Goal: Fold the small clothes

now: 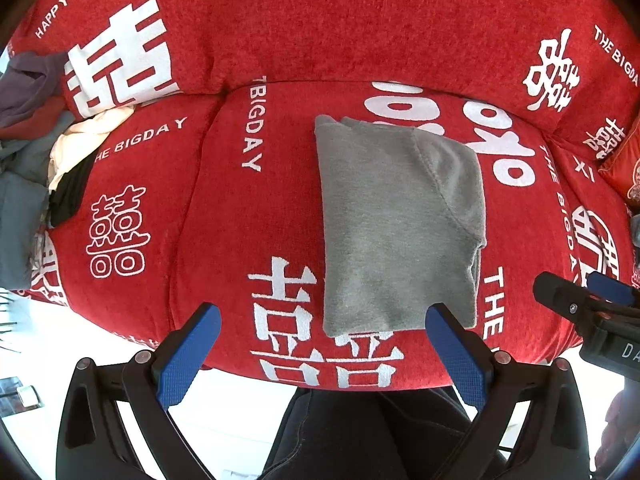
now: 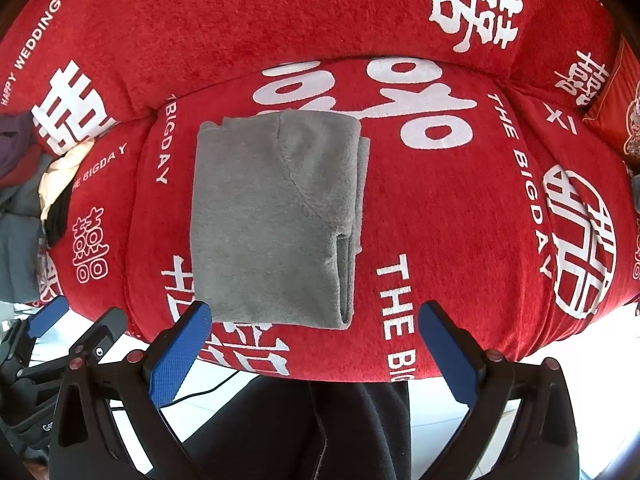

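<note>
Left wrist: folded grey garment (image 1: 396,224) between spread tongs (image 1: 320,344).

The sofa cover (image 1: 224,216) is bright red, printed with white Chinese characters and white English lettering. The folded garment (image 1: 396,220) is plain heather grey. At nine o'clock, the clothes pile (image 1: 36,136) mixes purple, cream, black, maroon and slate blue. Both grippers' fingers (image 2: 180,352) carry blue textured pads on black frames.

You face a red sofa cover (image 1: 224,208) with white lettering; your dark trousers (image 2: 288,432) show below
</note>
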Action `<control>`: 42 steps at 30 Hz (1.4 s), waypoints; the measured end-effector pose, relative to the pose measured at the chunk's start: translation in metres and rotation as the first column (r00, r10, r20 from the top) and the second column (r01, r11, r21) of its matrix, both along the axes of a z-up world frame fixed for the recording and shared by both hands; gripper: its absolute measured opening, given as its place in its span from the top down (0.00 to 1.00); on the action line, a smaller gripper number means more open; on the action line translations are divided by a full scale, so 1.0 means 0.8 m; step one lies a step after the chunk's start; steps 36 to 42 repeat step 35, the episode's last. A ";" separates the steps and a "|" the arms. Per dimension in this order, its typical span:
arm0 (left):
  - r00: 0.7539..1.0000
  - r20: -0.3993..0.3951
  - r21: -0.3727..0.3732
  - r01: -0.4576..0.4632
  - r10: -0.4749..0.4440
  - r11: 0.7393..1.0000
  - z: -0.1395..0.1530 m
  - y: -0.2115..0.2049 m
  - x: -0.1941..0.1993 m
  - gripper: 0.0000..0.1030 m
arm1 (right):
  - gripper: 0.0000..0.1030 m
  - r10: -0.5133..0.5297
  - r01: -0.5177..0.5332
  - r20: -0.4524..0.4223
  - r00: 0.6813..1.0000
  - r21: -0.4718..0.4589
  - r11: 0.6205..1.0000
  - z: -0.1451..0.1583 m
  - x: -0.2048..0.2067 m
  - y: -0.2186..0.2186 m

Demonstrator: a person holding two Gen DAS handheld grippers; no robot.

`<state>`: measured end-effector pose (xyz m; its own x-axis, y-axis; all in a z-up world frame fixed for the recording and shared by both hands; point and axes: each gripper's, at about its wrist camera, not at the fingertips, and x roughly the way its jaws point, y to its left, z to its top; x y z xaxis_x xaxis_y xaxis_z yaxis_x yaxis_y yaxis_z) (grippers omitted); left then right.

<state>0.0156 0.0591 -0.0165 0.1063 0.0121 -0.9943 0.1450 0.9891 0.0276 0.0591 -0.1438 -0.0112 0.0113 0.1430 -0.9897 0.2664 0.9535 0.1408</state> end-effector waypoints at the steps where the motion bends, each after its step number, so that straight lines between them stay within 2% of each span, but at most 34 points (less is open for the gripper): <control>1: 1.000 0.000 0.001 0.001 -0.001 1.000 0.000 0.000 0.000 0.00 | 0.00 0.001 -0.001 0.002 1.000 -0.001 1.000 0.001 0.001 0.000; 9: 1.000 0.020 0.035 0.012 -0.012 0.999 0.001 0.000 0.002 0.01 | 0.00 0.004 -0.004 0.003 1.000 -0.004 1.000 0.002 0.004 0.002; 42: 0.998 0.054 0.016 0.011 -0.012 1.000 0.003 -0.002 0.004 0.00 | 0.00 0.021 -0.021 0.001 1.000 -0.011 1.000 -0.002 0.012 0.005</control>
